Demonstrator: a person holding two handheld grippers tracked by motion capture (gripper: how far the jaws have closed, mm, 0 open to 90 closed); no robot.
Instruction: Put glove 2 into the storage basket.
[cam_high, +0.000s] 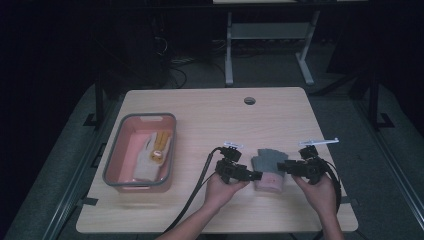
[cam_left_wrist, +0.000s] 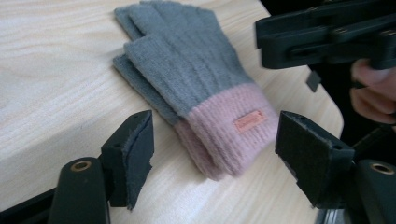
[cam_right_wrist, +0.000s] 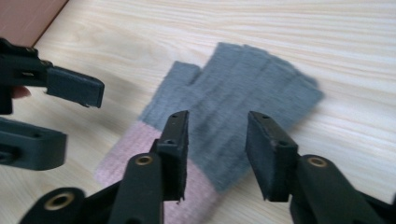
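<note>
Figure: two claws flanking a pair of gloves on the tabletop. I am holding the left claw (cam_high: 256, 175) and the right claw (cam_high: 281, 166) on opposite sides of the stacked gloves (cam_high: 268, 170), grey in the hand part and pink at the cuff, which are lying flat near the front edge of the tabletop (cam_high: 210, 115).

In the left gripper view, I am looking along wide-open jaws: the pink cuff (cam_left_wrist: 229, 130) is lying just ahead of them and between their lines, neither pad touching it. The gloves' long axis is running away from this claw and to its left, cuff nearest, grey fingers (cam_left_wrist: 163, 28) farthest.

In the right gripper view, the jaws are standing partly open with nothing pinched between them; the grey part (cam_right_wrist: 233, 102) is lying just beyond and below the gap, the cuff (cam_right_wrist: 126, 154) to this claw's left.

Both claws are about equally near, each pointing inward at the other across the cuff end. I am judging the left claw better lined up on the cuff, so the coming grasp is likely turning on that end.

Well off to the left claw's far side, a grey-rimmed bin (cam_high: 122, 181) is holding another glove (cam_high: 150, 155).
</note>
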